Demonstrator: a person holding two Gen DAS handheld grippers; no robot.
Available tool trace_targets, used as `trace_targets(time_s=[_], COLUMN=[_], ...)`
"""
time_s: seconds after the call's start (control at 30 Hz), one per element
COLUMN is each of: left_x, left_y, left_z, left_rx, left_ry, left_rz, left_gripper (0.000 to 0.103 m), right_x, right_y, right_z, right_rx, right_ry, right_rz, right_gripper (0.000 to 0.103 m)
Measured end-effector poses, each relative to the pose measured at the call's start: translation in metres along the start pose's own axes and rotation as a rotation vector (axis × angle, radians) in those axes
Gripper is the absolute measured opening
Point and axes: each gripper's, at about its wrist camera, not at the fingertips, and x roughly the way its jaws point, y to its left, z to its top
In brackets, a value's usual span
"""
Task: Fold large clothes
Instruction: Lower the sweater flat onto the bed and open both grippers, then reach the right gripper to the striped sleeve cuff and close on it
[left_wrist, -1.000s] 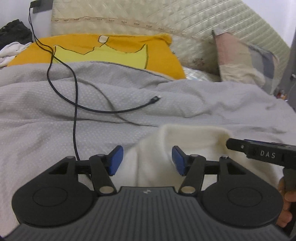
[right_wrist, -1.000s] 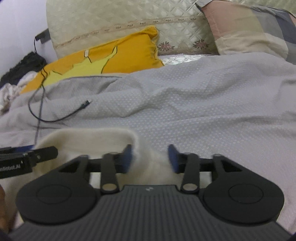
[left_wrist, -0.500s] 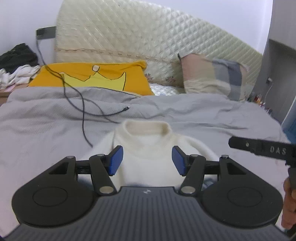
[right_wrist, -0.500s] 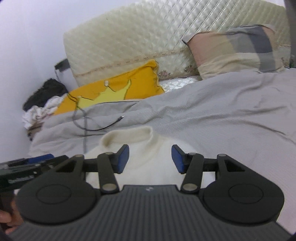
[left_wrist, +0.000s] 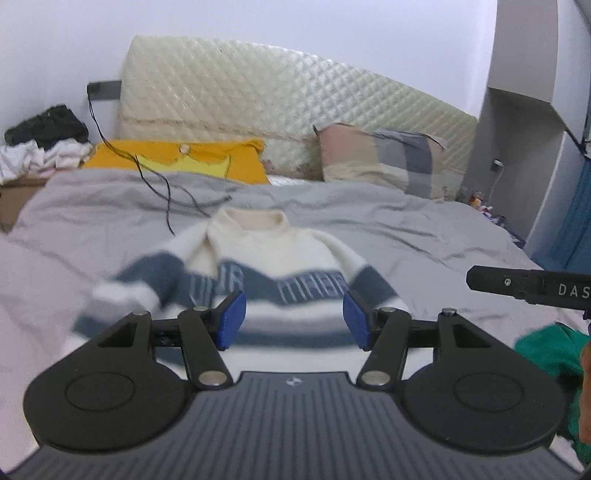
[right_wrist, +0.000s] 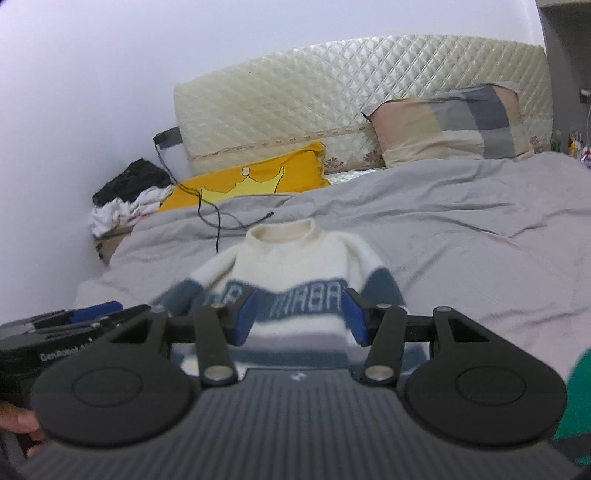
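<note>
A cream turtleneck sweater (left_wrist: 266, 254) (right_wrist: 291, 258) with navy stripes and lettering lies spread face-up on the grey bedspread (left_wrist: 424, 229) (right_wrist: 461, 236), collar toward the headboard. Its left sleeve (left_wrist: 147, 273) lies bent across the cover. My left gripper (left_wrist: 293, 319) hovers above and short of the sweater's lower half, jaws apart, nothing between the blue pads. My right gripper (right_wrist: 299, 319) hangs beside it in the same pose, also open and holding nothing. Each gripper's body shows at the edge of the other's view.
A black cable (left_wrist: 166, 192) trails over the cover just behind the collar. An orange pillow (left_wrist: 177, 162) and a patchwork pillow (left_wrist: 384, 162) lean on the quilted headboard (left_wrist: 295, 107). Clothes (left_wrist: 40, 147) are piled at the left. A green garment (left_wrist: 550, 350) lies at the near right.
Both grippers have pulled back and risen from the sweater's collar. Only the neck showed before; now the whole striped body and sleeves are in view. Jaws kept the same spacing.
</note>
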Motion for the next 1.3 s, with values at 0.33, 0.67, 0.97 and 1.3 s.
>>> trace_targets(time_s=[0.33,0.67,0.97,1.3], left_x=[-0.029,-0.006,0.010,0.008], left_y=[-0.032,-0.004,0.004,0.010], left_z=[-0.087,-0.100,-0.103,-0.103], left_rx=[0.002,-0.119,-0.156,-0.193], left_ry=[0.041,0.125,0.155,0.143], left_rz=[-0.078,-0.060,-0.027,-0.007], left_gripper=[0.064,0.064,0.064,0.064], right_x=[-0.016,0.035,0.061,0.048], right_y=[-0.033,-0.096,-0.112,-0.102], right_z=[-0.085,-0.113,-0.140,-0.134], right_rx=[0.038,0.329,0.584,0.569], right_ry=[0.044,0.236,0.344,0.302], right_rz=[-0.081,-0.219,-0.012,0.118], right_gripper=[0.053,0.087,0.089,0.076])
